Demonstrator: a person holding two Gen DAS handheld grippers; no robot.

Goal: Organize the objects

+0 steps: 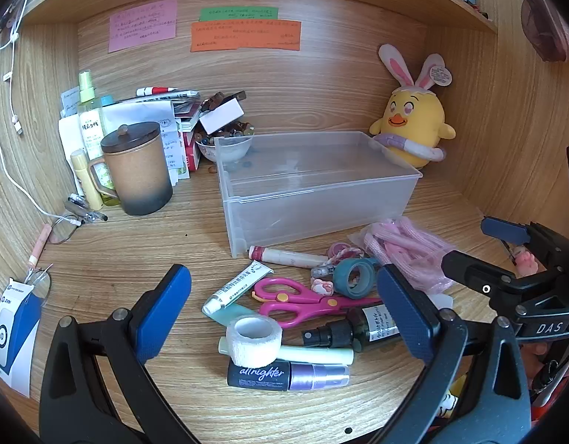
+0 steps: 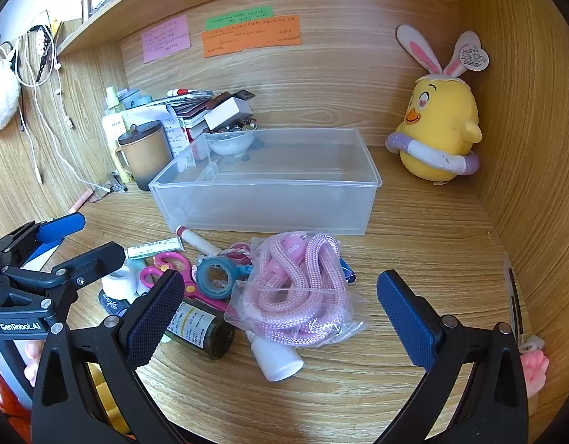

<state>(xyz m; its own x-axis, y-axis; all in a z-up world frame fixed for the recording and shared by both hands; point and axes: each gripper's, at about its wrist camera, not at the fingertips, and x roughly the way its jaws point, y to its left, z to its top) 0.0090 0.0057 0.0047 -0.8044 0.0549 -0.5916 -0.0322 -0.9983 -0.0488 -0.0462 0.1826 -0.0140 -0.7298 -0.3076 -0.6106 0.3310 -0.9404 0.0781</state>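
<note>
Both grippers held wide and empty over a pile of small things, the clear bin beyond.

The left gripper (image 1: 284,310) is spread around a gauze roll (image 1: 253,340), scissors (image 1: 303,299) and an "allrighter" bottle (image 1: 288,374); the right gripper (image 2: 280,314) is spread around a bagged pink cord (image 2: 299,292), with a dark bottle (image 2: 201,329) touching its left pad. The bin (image 2: 269,181) lies just past the pile — apparently empty. A neighbour could be pinched along with the target, so tightly is the pile packed; the slick bag could slip. "DAS" and "GenRobot.AI" can be read on the frames — the wall notes cannot.
</note>
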